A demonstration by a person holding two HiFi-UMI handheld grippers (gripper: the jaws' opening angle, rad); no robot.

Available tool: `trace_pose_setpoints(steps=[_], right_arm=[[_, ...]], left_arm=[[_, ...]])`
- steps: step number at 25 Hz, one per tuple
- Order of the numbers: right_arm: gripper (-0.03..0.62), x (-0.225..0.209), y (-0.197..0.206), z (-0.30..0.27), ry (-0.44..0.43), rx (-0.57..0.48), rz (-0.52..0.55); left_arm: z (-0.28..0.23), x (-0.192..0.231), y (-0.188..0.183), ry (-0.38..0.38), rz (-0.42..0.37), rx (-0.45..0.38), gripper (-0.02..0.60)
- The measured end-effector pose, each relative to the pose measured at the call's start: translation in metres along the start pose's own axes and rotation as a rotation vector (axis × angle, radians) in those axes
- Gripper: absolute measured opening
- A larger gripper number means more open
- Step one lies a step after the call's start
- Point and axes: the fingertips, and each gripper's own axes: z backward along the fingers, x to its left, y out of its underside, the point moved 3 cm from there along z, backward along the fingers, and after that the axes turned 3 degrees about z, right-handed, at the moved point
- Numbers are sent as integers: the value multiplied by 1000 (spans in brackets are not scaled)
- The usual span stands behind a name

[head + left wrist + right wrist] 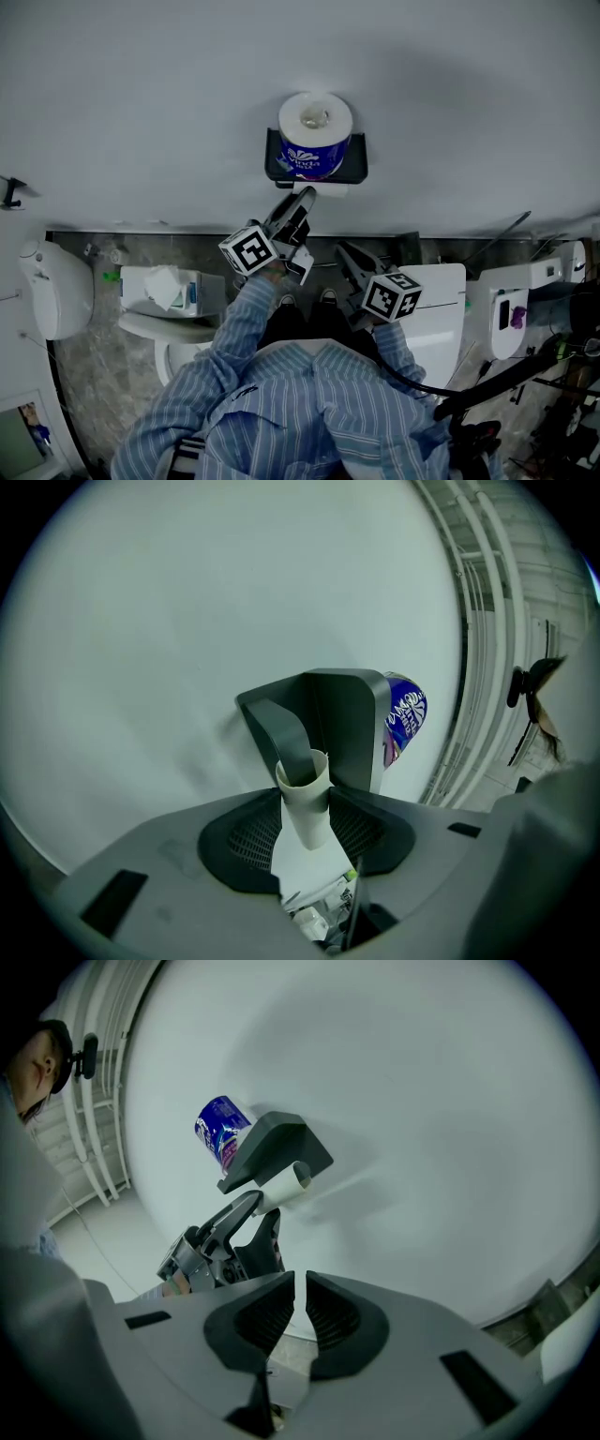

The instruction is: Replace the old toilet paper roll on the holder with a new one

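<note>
Pointing along left gripper (308,841), empty tube (304,794), mouth over holder arm (285,735).

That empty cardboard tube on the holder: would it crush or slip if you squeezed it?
The cardboard tube is hollow and thin-walled, so it probably weighs almost nothing and would dent under a hard squeeze. The arm of the holder looks narrower than the tube, so it should slide off easily.

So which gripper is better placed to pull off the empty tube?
Left. The left gripper has the empty tube between its jaws; the right gripper is shut and farther from the holder.
</note>
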Motion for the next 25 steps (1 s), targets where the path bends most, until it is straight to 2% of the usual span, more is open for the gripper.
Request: trace_pose_setpoints(steps=[6,10,12,16,22,25], right_arm=[[21,-20,-9,13,-1,4,-1],[21,-26,-7,14,-2,7,-3],[22,-34,-11,20,-3,7,-9],[21,-47,-19,28,-2,1,-14],[21,-67,-26,41,51,-16,-22],[21,-77,-26,50,72,-21,-31]], left_arm=[[-14,1,13,-37,68,-38,156],[-18,0,22,-18,106,-20,153],[-29,-4,32,-9,91,4,152],[-53,-16,47,37,-5,69,152],[-66,-13,74,20,-44,166,152],[-72,-12,87,21,-39,192,152]])
